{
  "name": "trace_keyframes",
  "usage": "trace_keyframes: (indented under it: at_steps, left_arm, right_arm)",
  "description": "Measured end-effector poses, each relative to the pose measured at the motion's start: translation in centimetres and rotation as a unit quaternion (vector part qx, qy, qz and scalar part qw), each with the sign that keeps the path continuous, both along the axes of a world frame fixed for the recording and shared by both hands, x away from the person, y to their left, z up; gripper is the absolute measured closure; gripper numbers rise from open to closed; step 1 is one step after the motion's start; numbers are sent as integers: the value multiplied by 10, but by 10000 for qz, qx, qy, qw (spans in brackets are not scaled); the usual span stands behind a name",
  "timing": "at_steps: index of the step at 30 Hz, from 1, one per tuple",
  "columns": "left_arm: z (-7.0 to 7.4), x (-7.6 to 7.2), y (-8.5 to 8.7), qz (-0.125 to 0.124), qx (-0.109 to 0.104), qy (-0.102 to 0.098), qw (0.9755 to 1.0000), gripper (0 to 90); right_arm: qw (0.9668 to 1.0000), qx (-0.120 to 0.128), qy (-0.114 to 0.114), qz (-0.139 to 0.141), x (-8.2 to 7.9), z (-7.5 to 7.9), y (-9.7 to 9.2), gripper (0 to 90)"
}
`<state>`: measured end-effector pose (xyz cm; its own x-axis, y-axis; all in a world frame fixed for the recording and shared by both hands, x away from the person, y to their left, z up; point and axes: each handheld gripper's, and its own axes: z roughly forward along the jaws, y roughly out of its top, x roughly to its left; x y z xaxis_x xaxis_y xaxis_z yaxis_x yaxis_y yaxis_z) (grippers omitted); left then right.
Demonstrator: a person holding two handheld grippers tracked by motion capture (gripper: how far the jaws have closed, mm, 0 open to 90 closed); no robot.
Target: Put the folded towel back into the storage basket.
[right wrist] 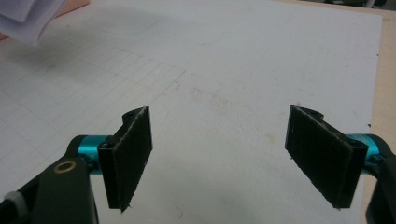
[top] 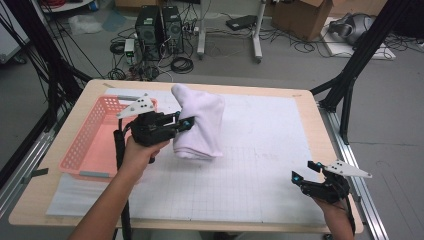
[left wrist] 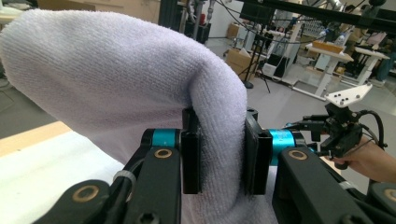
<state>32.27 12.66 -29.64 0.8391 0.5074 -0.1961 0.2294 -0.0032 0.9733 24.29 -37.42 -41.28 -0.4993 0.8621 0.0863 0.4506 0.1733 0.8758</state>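
Note:
A folded white towel [top: 200, 122] hangs above the white gridded mat [top: 250, 165], held up off the table near the mat's left half. My left gripper [top: 187, 121] is shut on the towel; in the left gripper view its two black pads pinch a thick fold of the towel [left wrist: 140, 88], and the gripper [left wrist: 219, 154] sits under the draped cloth. My right gripper [top: 304, 171] rests low at the table's front right corner, open, with bare mat between its pads. The right gripper [right wrist: 219, 158] faces the mat; a corner of the towel [right wrist: 28, 18] shows top left.
A pink plastic basket [top: 82, 150] stands at the table's left edge, just left of my left hand. The wooden table [top: 310, 107] ends close behind the mat. Computer cases, cables and stands crowd the floor beyond.

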Motion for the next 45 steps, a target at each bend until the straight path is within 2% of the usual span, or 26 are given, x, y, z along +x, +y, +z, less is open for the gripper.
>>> trace_keyframes:
  at_steps: [9,15,24,33,41,43,45]
  left_arm:
    - [6,-1,30,147,-27,-49,9999,729]
    - [12,-4,53,201,-172,-115,9996,729]
    - [17,-2,95,303,-319,-105,9990,728]
    - [24,1,140,398,-355,-101,9985,728]
    - [18,0,179,523,-356,-71,9980,728]
    - [16,1,193,585,-421,-26,9974,727]
    - [16,2,197,595,-401,-22,9974,727]
  right_arm:
    - [10000,6,-5,17,1,1,4,220]
    - [10000,-18,-26,16,1,1,4,220]
    - [10000,-10,-6,19,2,1,8,220]
    - [10000,-43,6,9,5,0,11,219]
    - [9999,-74,68,24,9,-3,16,219]
    - [9999,-96,40,39,10,-2,18,219]
    - [9999,-109,43,41,10,-2,18,219]
